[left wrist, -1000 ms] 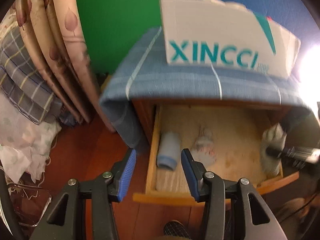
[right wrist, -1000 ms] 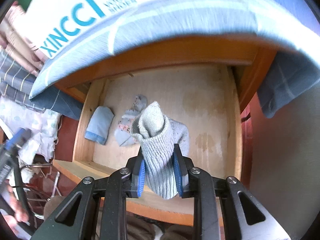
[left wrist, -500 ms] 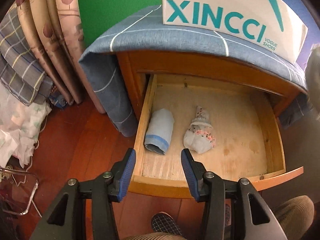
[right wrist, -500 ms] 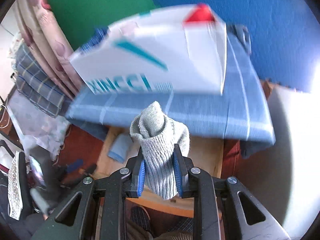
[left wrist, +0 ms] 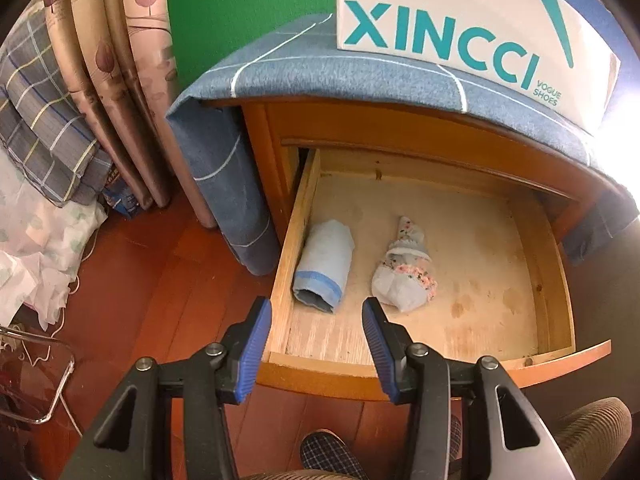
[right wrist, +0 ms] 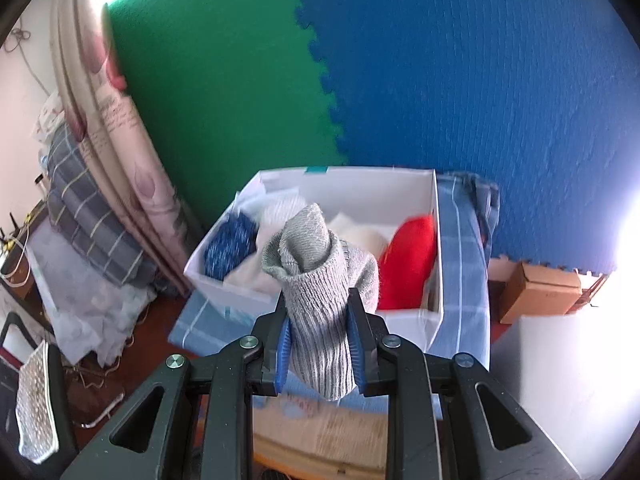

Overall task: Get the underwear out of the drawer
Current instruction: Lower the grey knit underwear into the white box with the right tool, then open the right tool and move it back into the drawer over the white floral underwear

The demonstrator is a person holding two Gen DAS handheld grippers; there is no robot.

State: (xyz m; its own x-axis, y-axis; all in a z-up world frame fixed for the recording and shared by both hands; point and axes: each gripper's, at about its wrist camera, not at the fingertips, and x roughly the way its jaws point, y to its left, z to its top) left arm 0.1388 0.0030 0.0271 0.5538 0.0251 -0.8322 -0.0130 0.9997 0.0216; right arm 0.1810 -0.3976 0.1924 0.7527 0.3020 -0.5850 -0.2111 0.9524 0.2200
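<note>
Gripping grey rolled underwear (right wrist: 320,304) upright, right claw (right wrist: 320,350) | left claw (left wrist: 316,346) agape, empty

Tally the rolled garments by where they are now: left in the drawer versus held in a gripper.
In the drawer: 2, a light blue roll and a floral white roll
Held in the right gripper: 1, a grey knit roll
Total: 3

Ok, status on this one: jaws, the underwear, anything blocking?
Right gripper shut on grey roll, above white box. Left gripper open, empty, over drawer. Blue roll and floral roll inside. Nothing blocking.
</note>
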